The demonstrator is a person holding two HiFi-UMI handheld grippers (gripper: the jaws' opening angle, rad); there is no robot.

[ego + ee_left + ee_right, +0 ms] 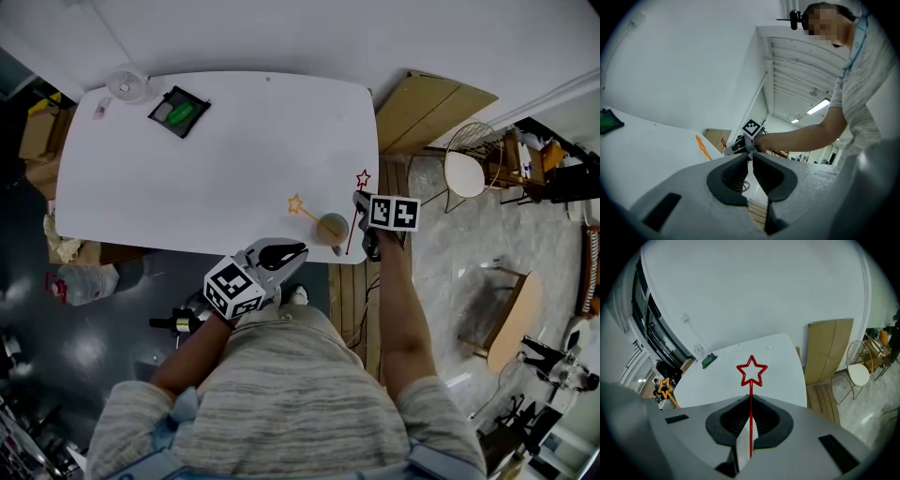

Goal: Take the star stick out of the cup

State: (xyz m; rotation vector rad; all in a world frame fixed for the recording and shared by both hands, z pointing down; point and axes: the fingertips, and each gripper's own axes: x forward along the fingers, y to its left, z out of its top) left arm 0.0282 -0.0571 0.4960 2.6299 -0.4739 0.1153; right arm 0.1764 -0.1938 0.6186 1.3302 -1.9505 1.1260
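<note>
A tan cup point(332, 228) stands near the front right corner of the white table point(225, 169). An orange star stick point(296, 203) leans out of it to the left. My right gripper point(360, 201) is shut on the thin stem of a red star stick point(363, 178), just right of the cup and clear of it. In the right gripper view the red star point(751, 371) stands above the right gripper point(750, 401), and the orange star point(664, 387) shows at far left. My left gripper point(284, 253) hovers shut and empty off the table's front edge, left gripper point(750, 157) pointing toward the right hand.
A black tray point(179, 112) with a green thing and a small white fan point(128, 84) sit at the table's far left. A wire chair point(469, 164) and a wooden board point(431, 111) stand right of the table. Boxes and clutter lie on the floor at left.
</note>
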